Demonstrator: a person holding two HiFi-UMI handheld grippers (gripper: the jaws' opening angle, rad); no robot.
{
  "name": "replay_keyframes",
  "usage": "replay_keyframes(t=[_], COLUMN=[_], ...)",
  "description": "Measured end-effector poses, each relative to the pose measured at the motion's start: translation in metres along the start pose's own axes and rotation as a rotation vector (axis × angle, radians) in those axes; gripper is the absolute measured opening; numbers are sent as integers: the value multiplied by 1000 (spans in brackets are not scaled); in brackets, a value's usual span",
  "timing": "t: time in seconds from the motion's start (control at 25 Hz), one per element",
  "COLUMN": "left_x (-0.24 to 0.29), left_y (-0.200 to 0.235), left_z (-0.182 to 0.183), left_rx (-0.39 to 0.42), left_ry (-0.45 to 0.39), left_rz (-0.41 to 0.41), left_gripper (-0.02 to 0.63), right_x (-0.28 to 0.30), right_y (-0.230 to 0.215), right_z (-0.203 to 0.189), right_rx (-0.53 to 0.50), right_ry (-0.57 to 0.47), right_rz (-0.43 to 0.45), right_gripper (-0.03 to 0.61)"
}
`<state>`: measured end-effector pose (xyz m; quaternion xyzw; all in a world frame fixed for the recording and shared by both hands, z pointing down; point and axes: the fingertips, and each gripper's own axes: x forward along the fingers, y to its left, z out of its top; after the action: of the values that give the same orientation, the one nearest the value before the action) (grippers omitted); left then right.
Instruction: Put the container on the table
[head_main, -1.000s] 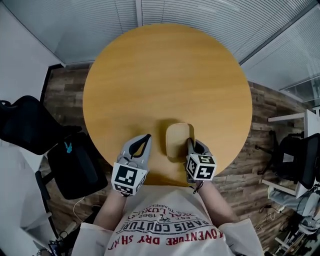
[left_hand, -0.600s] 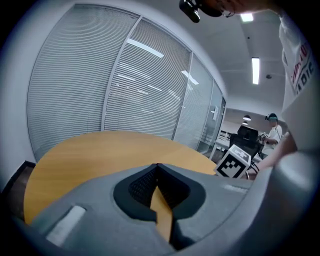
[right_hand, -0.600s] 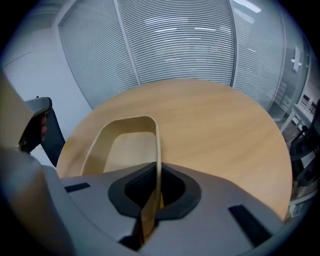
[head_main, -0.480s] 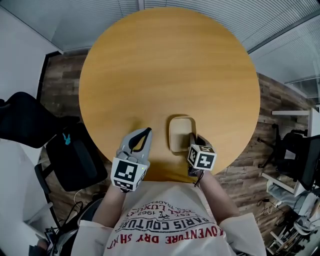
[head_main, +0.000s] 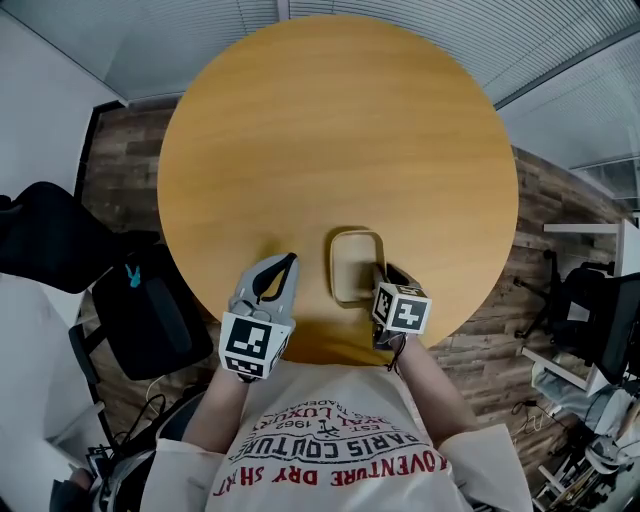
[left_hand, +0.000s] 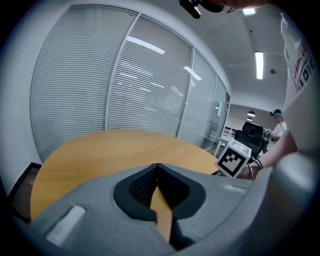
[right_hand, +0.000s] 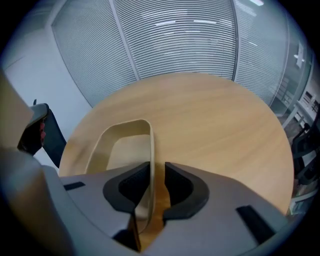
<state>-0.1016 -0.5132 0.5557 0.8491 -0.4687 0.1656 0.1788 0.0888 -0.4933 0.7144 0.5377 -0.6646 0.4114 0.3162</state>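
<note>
The container (head_main: 354, 266) is a beige, shallow, rounded-rectangle tray lying flat on the round wooden table (head_main: 340, 130), near its front edge. My right gripper (head_main: 383, 283) straddles the container's right wall close to the near corner. In the right gripper view that wall (right_hand: 150, 150) runs between the jaws, which stand a little apart. It lies against the left pad, and a strip of table shows between it and the right pad. My left gripper (head_main: 281, 272) hovers over the table just left of the container, shut and empty. Its tips meet in the left gripper view (left_hand: 158, 167).
A black chair (head_main: 55, 250) and a black seat (head_main: 150, 325) stand by the table's left side. A desk with dark chairs (head_main: 590, 310) is at the far right. Blind-covered glass walls (head_main: 300, 20) run behind the table. The floor is wood plank.
The container came down with my right gripper and now lies flat on the table, shifted slightly left. The left gripper has hardly moved.
</note>
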Motion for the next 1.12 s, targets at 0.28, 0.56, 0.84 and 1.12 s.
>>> replay_keyframes(t=[0.28, 0.56, 0.84, 1.12], left_x=[-14, -39, -69, -89], left_y=[-18, -33, -47, -67], left_z=[4, 28, 53, 82], left_rx=[-21, -18, 35, 90], left_ry=[-2, -70, -134, -235], left_rz=[27, 79, 124, 125], left_gripper=[-2, -2, -2, -2], right_x=[-36, -98, -181, -238], right_y=[3, 20, 43, 51], right_z=[22, 60, 94, 101], right_rx=[-23, -152, -345, -396], right_ry=[-84, -250, -570, -776], right_rz=[34, 96, 97, 153], right_gripper=[59, 8, 8, 8])
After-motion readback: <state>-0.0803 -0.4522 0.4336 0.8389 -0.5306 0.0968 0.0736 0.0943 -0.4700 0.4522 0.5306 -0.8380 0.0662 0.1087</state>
